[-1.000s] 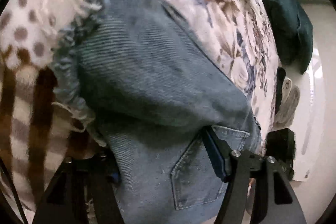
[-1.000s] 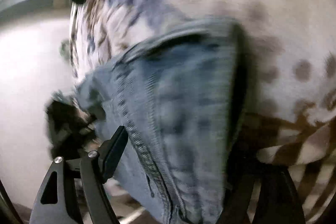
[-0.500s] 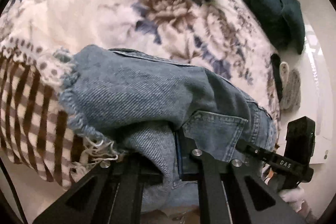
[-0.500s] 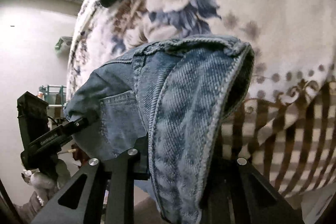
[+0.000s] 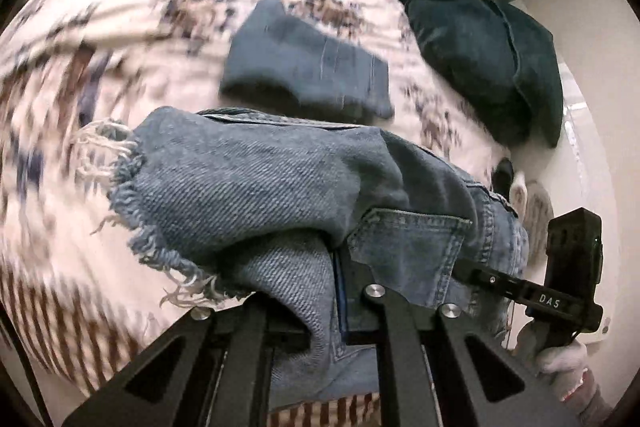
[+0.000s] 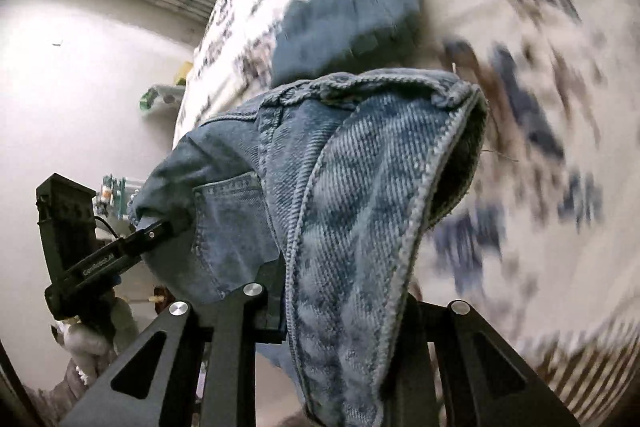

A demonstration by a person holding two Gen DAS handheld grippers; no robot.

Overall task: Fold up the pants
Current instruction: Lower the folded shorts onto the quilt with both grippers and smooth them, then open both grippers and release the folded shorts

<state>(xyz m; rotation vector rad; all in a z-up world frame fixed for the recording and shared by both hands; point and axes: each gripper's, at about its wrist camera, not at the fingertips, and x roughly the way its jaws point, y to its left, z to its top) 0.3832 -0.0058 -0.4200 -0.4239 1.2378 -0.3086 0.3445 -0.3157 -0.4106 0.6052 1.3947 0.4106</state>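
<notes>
Folded light blue jeans (image 5: pixel 260 183) with a frayed hem and a back pocket hang lifted above the bed. My left gripper (image 5: pixel 320 299) is shut on the denim near the frayed end. My right gripper (image 6: pixel 340 311) is shut on the thick folded edge of the same jeans (image 6: pixel 360 167). Each gripper shows in the other's view: the right one (image 5: pixel 560 291) at the lower right, the left one (image 6: pixel 80 251) at the lower left.
A floral bedspread (image 5: pixel 140 7) with a brown striped border covers the bed. A folded pair of darker jeans (image 5: pixel 304 67) lies on it beyond the held pair, also in the right wrist view (image 6: pixel 348 15). Dark teal pillows (image 5: pixel 480 43) lie at the far right.
Both grippers have lifted the jeans higher and drawn back from the bed. The folded darker jeans now sit nearer the middle of both views. The background is motion-blurred.
</notes>
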